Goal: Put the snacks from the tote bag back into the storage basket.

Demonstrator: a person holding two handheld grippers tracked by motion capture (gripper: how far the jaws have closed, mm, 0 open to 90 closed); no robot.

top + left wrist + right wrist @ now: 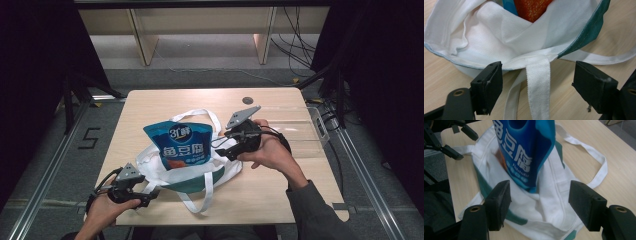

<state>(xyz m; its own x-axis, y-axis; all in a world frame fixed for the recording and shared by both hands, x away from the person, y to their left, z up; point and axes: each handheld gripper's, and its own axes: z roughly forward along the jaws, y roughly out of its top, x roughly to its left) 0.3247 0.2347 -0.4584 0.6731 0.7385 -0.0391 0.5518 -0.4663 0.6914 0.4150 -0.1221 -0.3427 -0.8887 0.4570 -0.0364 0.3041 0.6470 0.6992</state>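
Observation:
A white tote bag (226, 169) with teal trim lies open in the middle of the wooden table (150, 107). A blue snack pouch (181, 145) with white lettering stands tilted in its mouth, the lower part inside. My right gripper (220, 147) is just right of the pouch, jaws open and nothing between them; in its own view the gripper (540, 197) hangs over the bag (549, 215) in front of the pouch (524, 152). My left gripper (150, 194) is at the bag's near left edge, open. One white handle strap (539, 85) runs between its jaws (537, 77), untouched.
A clear plastic box (300, 130) stands at the table's right edge, behind my right hand. A small dark disc (247, 100) lies near the far edge. The bag's other handle (599, 160) loops out over bare wood. Wooden shelving (200, 30) stands beyond the table.

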